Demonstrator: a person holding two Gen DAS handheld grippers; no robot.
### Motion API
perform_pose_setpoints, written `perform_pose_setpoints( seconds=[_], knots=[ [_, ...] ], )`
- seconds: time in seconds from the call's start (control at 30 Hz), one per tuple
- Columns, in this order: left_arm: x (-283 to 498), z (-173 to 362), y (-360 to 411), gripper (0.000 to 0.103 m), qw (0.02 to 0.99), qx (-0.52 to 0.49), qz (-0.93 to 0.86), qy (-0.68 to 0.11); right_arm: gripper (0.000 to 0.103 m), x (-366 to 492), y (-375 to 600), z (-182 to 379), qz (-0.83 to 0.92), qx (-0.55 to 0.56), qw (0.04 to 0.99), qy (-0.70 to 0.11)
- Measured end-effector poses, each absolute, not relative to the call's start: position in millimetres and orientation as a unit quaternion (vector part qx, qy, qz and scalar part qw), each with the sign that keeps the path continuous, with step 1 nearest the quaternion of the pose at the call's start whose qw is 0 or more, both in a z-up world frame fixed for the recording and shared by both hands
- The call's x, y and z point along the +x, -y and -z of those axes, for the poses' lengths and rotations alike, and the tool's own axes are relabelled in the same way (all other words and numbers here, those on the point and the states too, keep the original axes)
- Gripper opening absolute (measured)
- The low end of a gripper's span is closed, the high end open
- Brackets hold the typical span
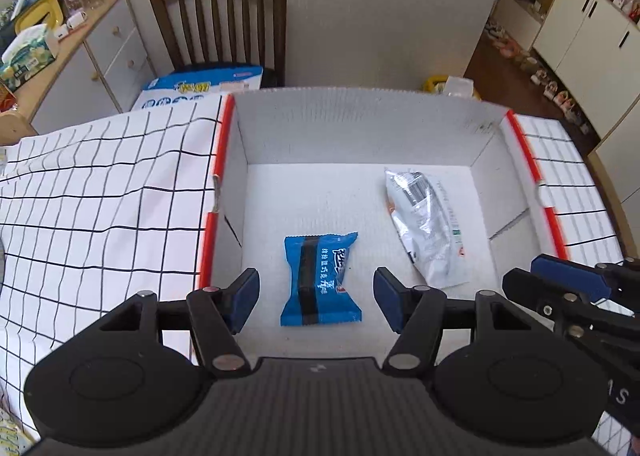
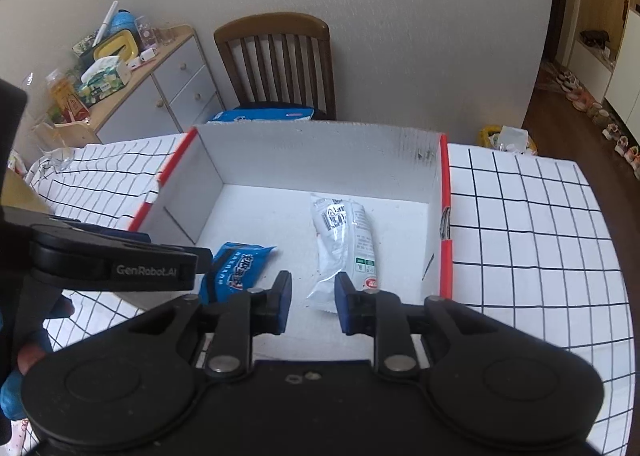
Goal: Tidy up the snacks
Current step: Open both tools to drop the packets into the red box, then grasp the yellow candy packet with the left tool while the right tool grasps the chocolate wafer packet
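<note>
A white cardboard box with red rims sits on the checked tablecloth. A blue snack packet lies flat on the box floor near the front. A white and silver snack packet lies to its right. My left gripper is open and empty, held above the blue packet with a finger on each side. My right gripper is open and empty, just above the near end of the white packet. The right gripper also shows at the lower right of the left wrist view.
A white tablecloth with a black grid covers the table around the box. A wooden chair stands behind the table with a blue carton on its seat. A cluttered sideboard stands at the left.
</note>
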State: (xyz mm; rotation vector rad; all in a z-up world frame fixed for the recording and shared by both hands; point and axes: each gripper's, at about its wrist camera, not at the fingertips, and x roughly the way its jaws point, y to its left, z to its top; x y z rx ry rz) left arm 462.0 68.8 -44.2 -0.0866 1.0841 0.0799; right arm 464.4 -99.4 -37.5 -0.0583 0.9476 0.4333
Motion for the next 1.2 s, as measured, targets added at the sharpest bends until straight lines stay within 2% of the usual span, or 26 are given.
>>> perform_pose_setpoints(
  seconds=[0.27,0.77,1.1,1.17,1.2],
  knots=[
    [417,10,-73,0.062,0.873,-0.037,-0.019,-0.486,0.027,433,103,9,-0.196,-0.021,0.879,-0.435],
    [331,-27,-79,0.062,0.894,-0.022,0.047,-0.444,0.049,354,104,-25,-0.159,0.005,0.902,-0.401],
    [291,-41,-87,0.063,0.904,-0.013,0.074,-0.420,0.066,307,101,-39,-0.151,0.022,0.915,-0.373],
    [283,-43,-89,0.073,0.907,-0.015,0.081,-0.414,0.069,298,100,-41,-0.151,0.024,0.917,-0.368],
    [278,-44,-90,0.075,0.908,-0.016,0.084,-0.409,0.071,292,99,-42,-0.151,0.025,0.918,-0.365]
  ],
)
